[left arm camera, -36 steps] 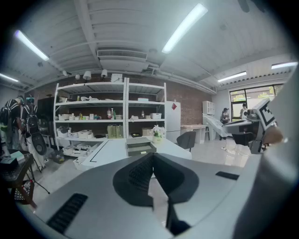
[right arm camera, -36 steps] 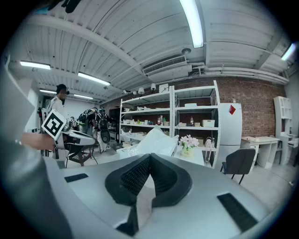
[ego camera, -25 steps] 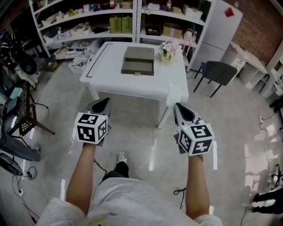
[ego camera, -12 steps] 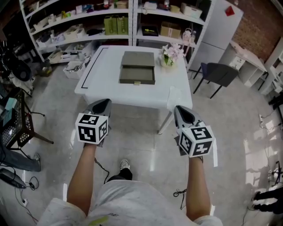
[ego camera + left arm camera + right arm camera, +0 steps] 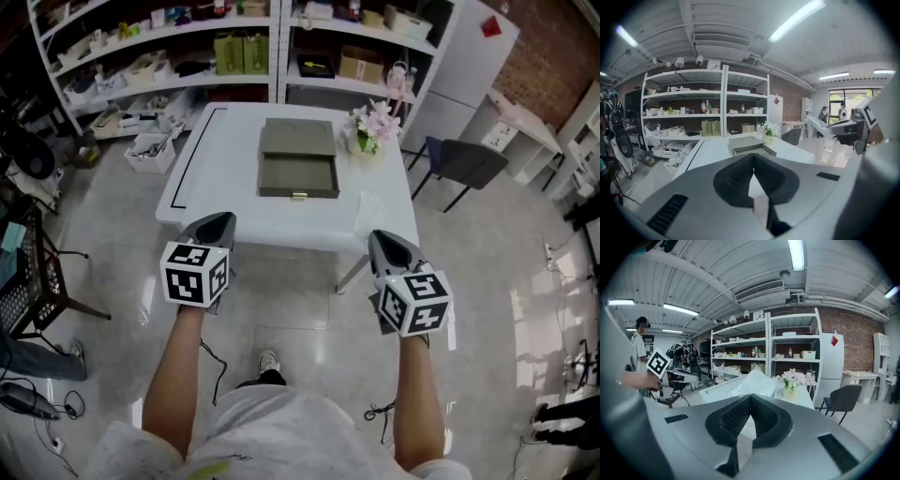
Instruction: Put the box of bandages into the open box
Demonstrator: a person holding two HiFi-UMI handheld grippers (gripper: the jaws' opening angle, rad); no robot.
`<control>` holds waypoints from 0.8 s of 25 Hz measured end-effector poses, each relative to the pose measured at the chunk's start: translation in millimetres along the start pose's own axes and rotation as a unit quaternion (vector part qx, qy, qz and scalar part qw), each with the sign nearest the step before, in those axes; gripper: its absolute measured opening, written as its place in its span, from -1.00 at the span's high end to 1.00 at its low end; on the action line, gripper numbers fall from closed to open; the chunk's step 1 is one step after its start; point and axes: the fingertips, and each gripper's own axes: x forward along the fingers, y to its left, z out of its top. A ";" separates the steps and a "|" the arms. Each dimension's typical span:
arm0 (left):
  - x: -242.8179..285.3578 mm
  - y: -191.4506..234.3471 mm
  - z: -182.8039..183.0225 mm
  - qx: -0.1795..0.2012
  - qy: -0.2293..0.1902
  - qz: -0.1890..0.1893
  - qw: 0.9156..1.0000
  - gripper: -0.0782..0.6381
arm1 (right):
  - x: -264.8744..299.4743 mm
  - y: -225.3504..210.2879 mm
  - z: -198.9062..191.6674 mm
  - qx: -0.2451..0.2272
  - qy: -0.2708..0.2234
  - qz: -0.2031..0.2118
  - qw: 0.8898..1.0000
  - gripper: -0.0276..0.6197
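On the white table (image 5: 220, 159) lies an open olive-grey box (image 5: 298, 176), with its flat lid (image 5: 298, 138) just behind it. The same box (image 5: 751, 145) shows ahead in the left gripper view. I cannot make out a box of bandages in any view. A clear plastic bag (image 5: 374, 208) rests at the table's front right corner, and it is close ahead as the bag (image 5: 757, 380) in the right gripper view. My left gripper (image 5: 221, 218) and right gripper (image 5: 380, 236) hover over the floor short of the table's front edge. Both are shut and hold nothing.
A pot of pink flowers (image 5: 373, 127) stands on the table right of the lid. Stocked shelves (image 5: 234, 47) run behind the table. A dark chair (image 5: 464, 159) stands to the right, a crate (image 5: 150, 150) and a black rack (image 5: 28, 281) to the left. People (image 5: 642, 352) stand further off.
The table has drawn nearer and shifted slightly as the person steps toward it. Both grippers keep the same pose, shut.
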 end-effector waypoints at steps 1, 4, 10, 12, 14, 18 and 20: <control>3.9 4.3 0.2 -0.001 0.000 -0.002 1.000 0.77 | 5.8 0.9 1.0 -0.001 0.002 -0.001 1.000 0.91; 15.1 18.1 -1.3 -0.001 0.004 -0.008 1.000 0.77 | 22.5 3.0 4.7 -0.002 0.006 -0.004 1.000 0.91; 34.3 42.2 -2.5 -0.002 0.009 -0.019 1.000 0.77 | 49.3 3.3 11.7 -0.001 0.013 -0.014 1.000 0.90; 40.4 46.9 -0.2 -0.001 0.009 -0.023 1.000 0.77 | 56.8 3.0 13.7 -0.002 0.016 -0.015 1.000 0.90; 44.7 51.6 0.9 0.000 0.009 -0.027 1.000 0.77 | 64.0 5.1 14.7 -0.006 0.020 -0.014 1.000 0.90; 53.2 58.4 -1.6 0.003 0.013 -0.034 0.999 0.77 | 77.4 8.8 13.2 -0.012 0.030 -0.010 0.999 0.90; 58.0 59.7 -4.1 0.002 0.016 -0.037 0.999 0.77 | 83.5 8.8 11.8 -0.013 0.035 -0.008 0.999 0.90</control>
